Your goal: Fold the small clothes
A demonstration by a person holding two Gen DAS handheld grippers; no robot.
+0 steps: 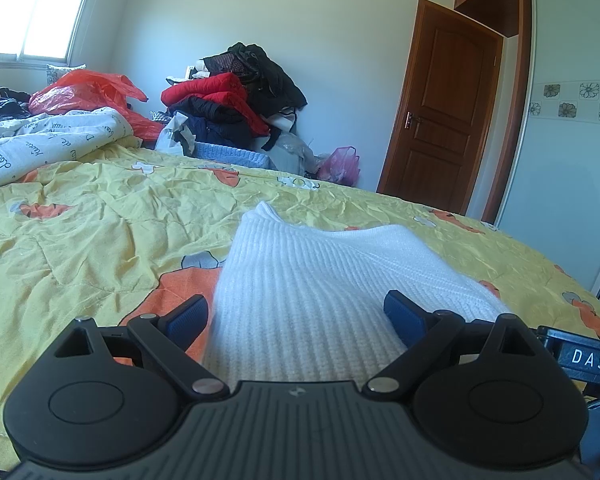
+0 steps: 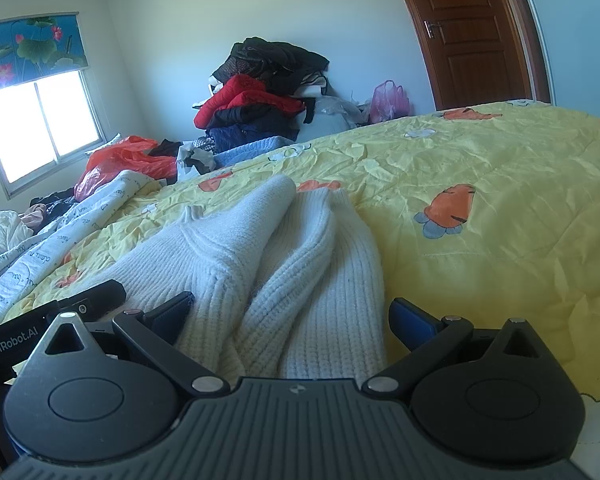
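Left gripper [image 1: 296, 316]: jaws spread wide, gripping nothing; blue-padded fingers [image 1: 190, 314] either side of the knit.
Right gripper [image 2: 292, 316]: jaws likewise parted, nothing clamped; knit folds bunched between its fingers [image 2: 414, 320].
White knit sweater [image 1: 312, 276]: lies on the bed directly ahead of both grippers, ribbed, partly folded; in the right wrist view, a sleeve or fold lies over the body.
Yellow quilt [image 1: 100, 236]: under the sweater, crumpled, orange carrot print.
White lettered blanket [image 1: 40, 144]: far left of the left gripper.
Clothes pile [image 1: 240, 100]: well beyond, against the wall.
Wooden door [image 1: 440, 112]: far right, shut.
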